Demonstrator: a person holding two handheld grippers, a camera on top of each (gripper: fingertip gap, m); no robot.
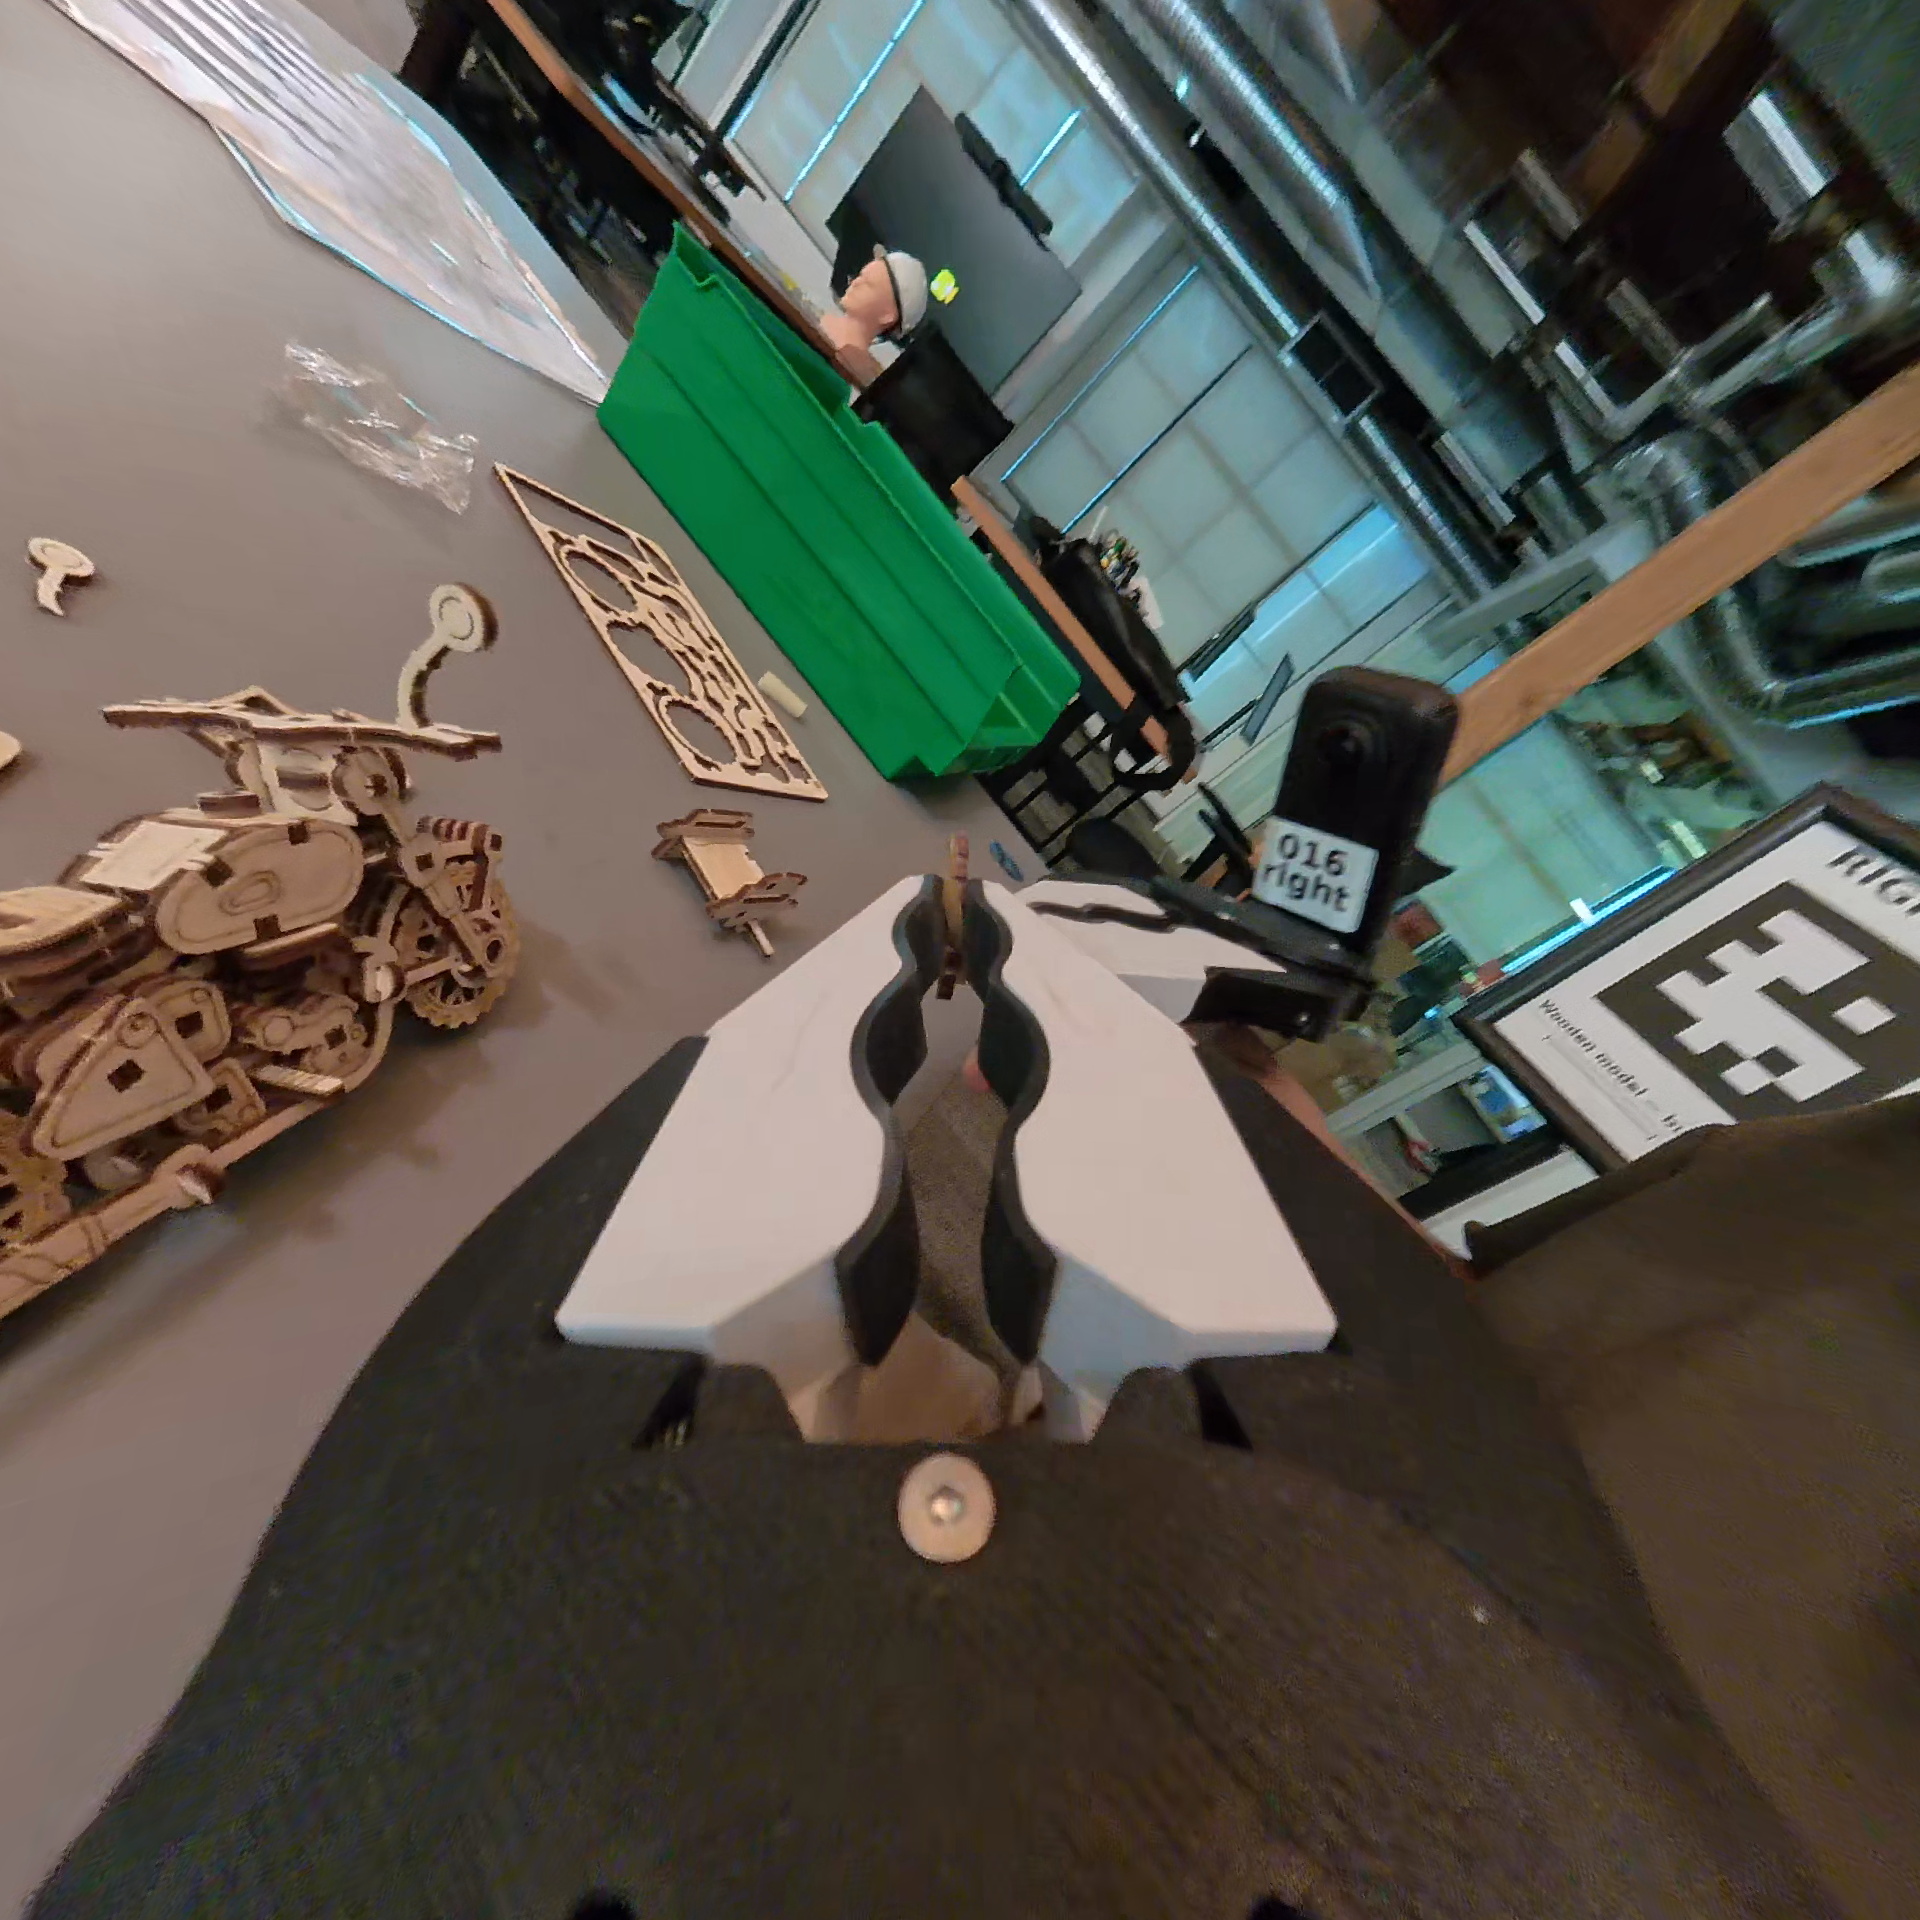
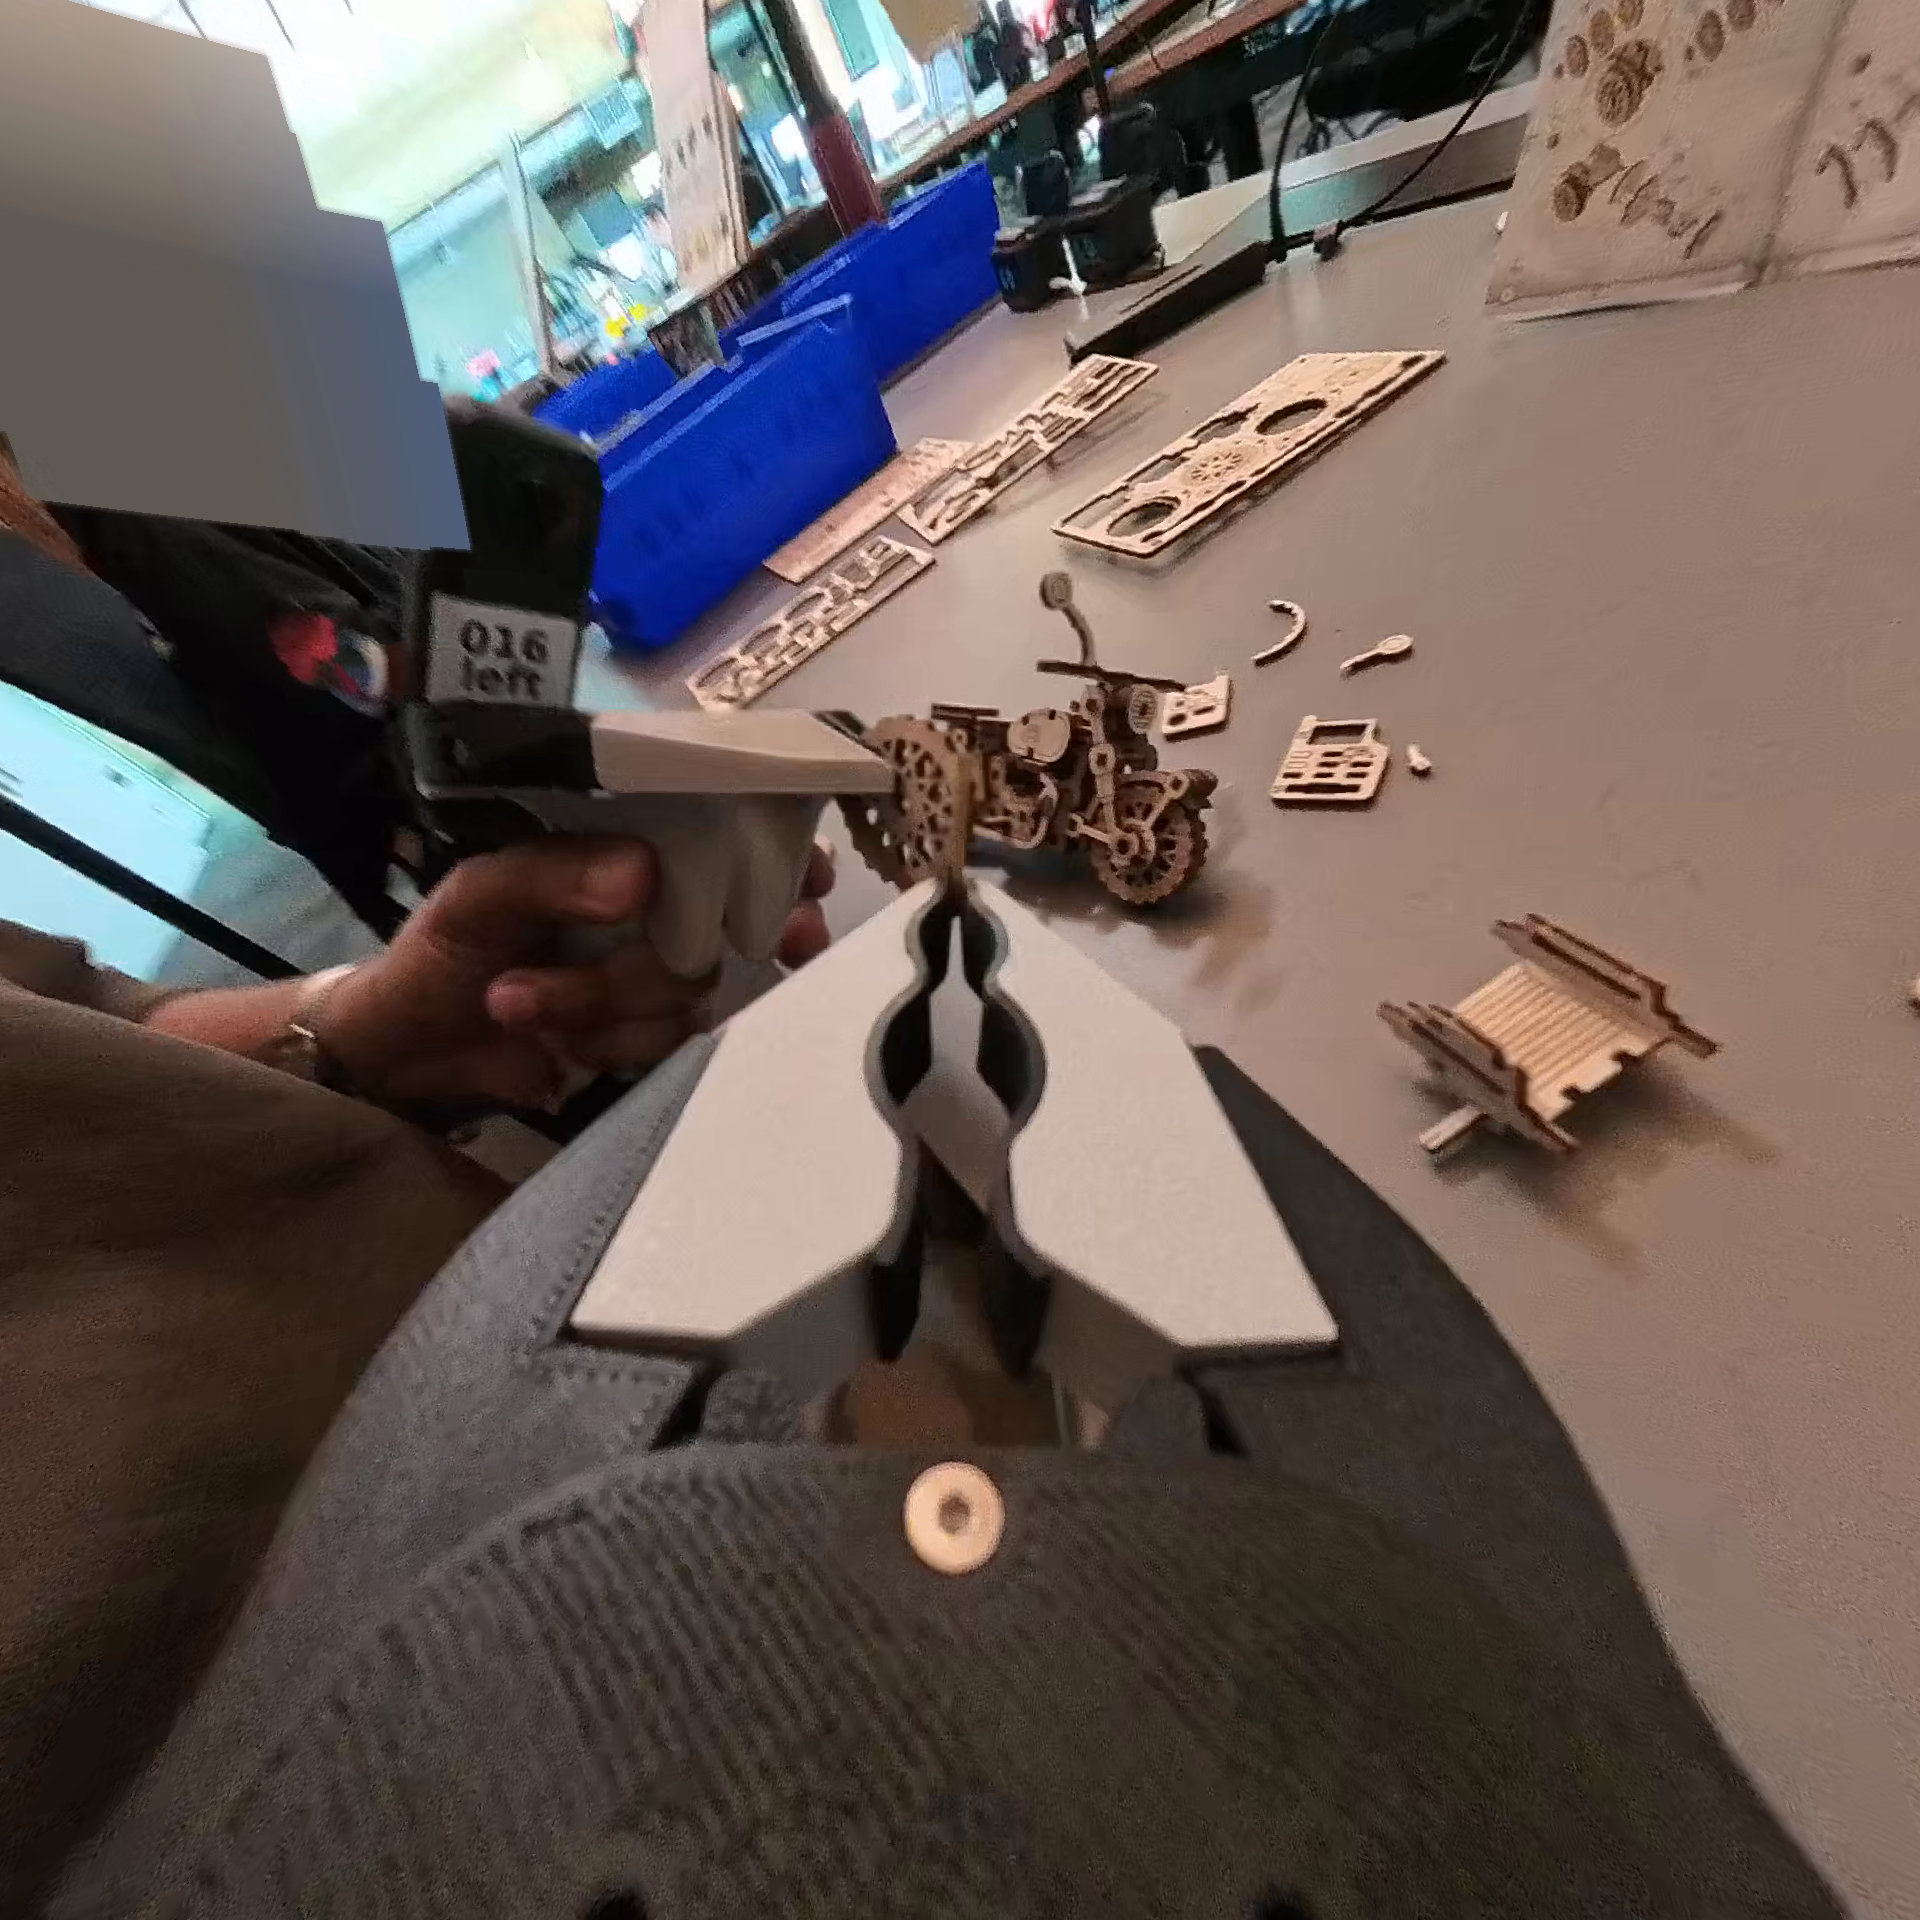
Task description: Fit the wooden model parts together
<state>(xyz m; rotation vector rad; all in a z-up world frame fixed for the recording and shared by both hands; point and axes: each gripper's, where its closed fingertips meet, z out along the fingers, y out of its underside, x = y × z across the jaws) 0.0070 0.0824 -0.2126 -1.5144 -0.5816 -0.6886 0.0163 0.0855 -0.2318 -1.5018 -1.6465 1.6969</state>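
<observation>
The right gripper (image 2: 954, 902) and left gripper (image 1: 948, 904) both pinch one wooden wheel (image 2: 920, 805), held in the air between them above the table (image 2: 1558, 582); the right's fingertips grip its lower edge, the left's close on it from the side. Below, a small ribbed sub-assembly (image 2: 1543, 1034) lies unattached near the table's near edge. Farther in, the motorcycle (image 2: 1081, 790) stands largely built, mirror stalk up, though the wheel evidently still has to go on. Loose small parts (image 2: 1330, 761) lie beside it, and mostly emptied part sheets (image 2: 1247, 457) sit toward the far edge, suggesting assembly is well advanced but unfinished.
</observation>
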